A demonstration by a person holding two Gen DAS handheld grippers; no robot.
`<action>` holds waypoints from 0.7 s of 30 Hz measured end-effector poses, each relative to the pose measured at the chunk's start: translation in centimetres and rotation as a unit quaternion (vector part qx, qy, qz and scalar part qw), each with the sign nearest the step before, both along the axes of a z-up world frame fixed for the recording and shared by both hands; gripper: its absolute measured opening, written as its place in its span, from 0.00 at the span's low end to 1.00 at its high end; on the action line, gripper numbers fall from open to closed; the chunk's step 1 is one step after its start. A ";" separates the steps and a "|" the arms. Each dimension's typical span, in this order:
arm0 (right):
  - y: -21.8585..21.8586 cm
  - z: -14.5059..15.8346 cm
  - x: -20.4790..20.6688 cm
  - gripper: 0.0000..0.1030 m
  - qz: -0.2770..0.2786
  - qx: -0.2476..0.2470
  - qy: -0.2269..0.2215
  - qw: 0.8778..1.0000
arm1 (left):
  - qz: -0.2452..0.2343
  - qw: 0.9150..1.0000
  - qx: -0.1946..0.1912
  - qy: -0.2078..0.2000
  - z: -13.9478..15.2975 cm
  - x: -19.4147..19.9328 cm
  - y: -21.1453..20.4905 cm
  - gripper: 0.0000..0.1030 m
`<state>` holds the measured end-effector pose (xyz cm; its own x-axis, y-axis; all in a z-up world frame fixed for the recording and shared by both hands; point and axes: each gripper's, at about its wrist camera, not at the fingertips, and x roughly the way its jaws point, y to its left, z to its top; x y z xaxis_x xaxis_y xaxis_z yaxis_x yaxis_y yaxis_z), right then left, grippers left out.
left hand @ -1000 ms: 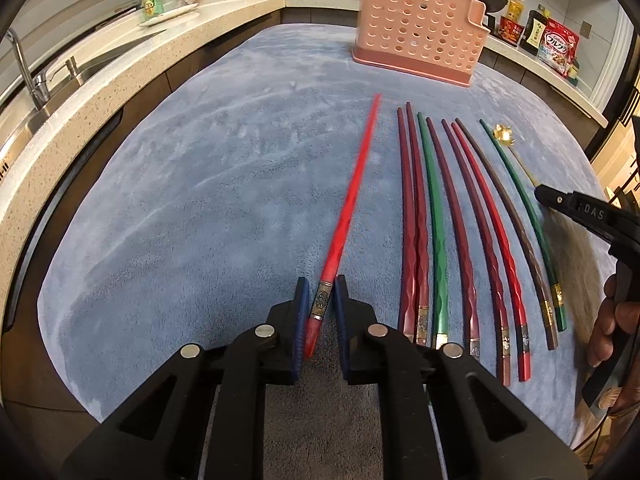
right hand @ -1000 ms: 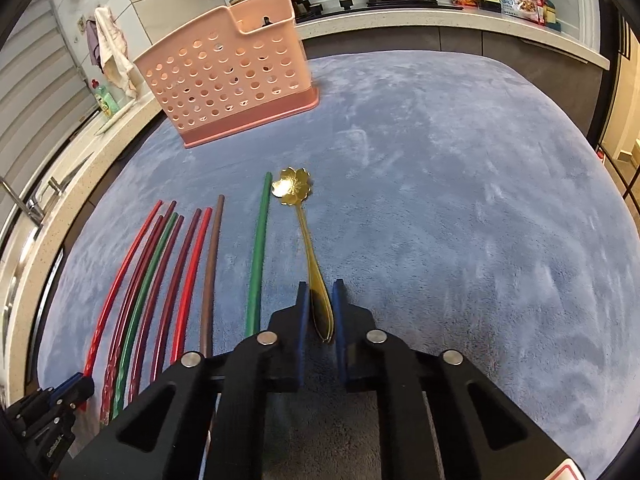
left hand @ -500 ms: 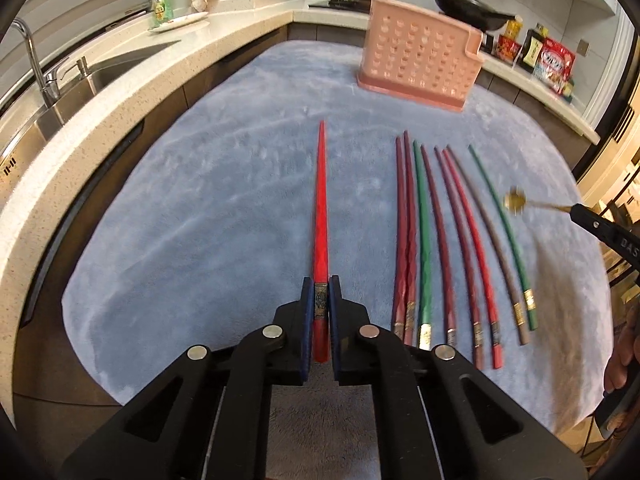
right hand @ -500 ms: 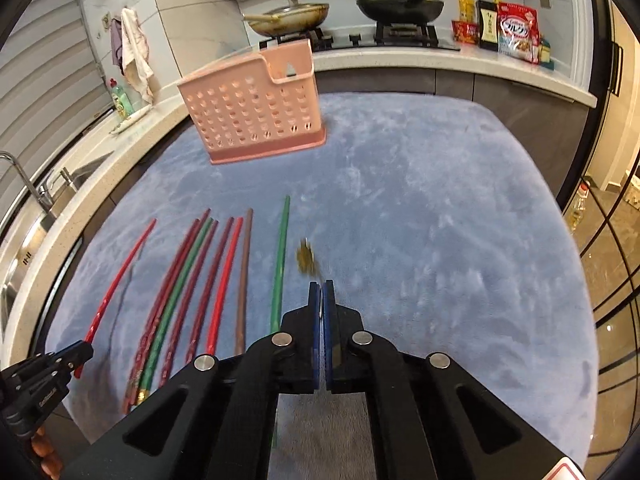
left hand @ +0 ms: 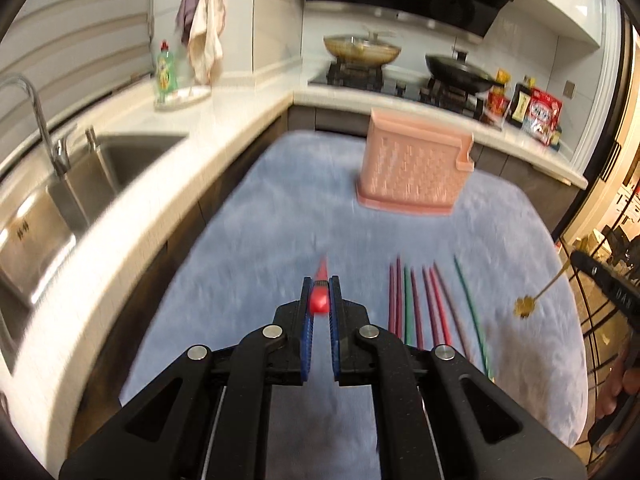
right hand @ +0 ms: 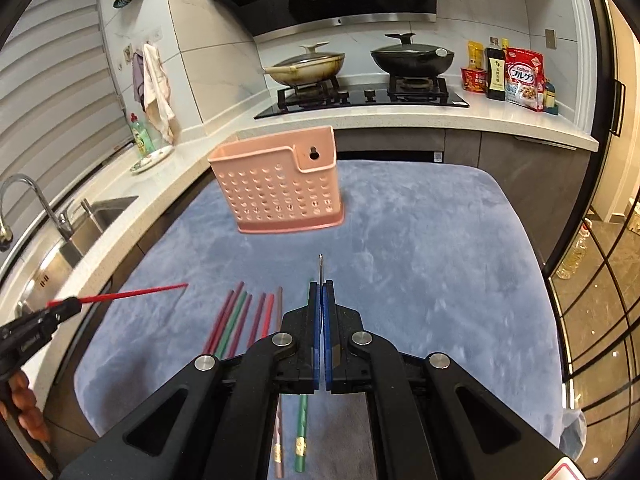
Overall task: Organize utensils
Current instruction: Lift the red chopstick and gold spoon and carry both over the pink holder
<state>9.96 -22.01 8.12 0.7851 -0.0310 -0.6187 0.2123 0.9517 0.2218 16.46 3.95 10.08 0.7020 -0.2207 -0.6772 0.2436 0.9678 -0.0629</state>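
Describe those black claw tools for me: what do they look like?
Both the left gripper and the right gripper are matte black plastic, with two angular linked arms, round silver pivot pins and blue ribbed pads inside the fingers. White lettering marks the sides. No sleeves or cables show.

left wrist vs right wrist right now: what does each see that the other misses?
Left wrist only: the gold spoon's flower-shaped bowl, hanging from the right gripper at the frame's right edge, and the red chopstick's butt end between the left gripper's fingers.

Right wrist only: the red chopstick's full length in the air, and the spoon edge-on as a thin sliver above the shut fingers; the holder's keyhole hanger.

Both: the pink holder on the blue mat, the row of chopsticks left lying, sink, stove pans.
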 end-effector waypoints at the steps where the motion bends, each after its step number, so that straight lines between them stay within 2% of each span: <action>1: -0.2 0.5 0.5 0.02 0.001 0.005 -0.005 1.000 | -0.002 1.000 -0.004 -0.009 1.1 0.9 -0.1 0.07; 6: -1.4 2.9 3.8 0.02 -0.004 0.003 -0.023 1.000 | -0.008 0.999 -0.018 -0.039 4.7 4.1 -0.6 0.07; 14: -4.4 5.9 10.2 0.02 -0.007 0.027 -0.060 0.998 | -0.019 0.995 -0.049 -0.087 11.4 9.1 -2.6 0.07; 21: -6.1 7.8 16.5 0.02 -0.021 0.024 -0.079 0.996 | -0.027 0.984 -0.089 -0.153 16.3 12.5 -5.6 0.07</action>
<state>26.46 -28.15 15.96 0.8717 -0.0392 -0.4884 0.2102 0.9303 0.3006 28.97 -1.69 26.39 0.8511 -0.3587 -0.3835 0.3273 0.9335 -0.1466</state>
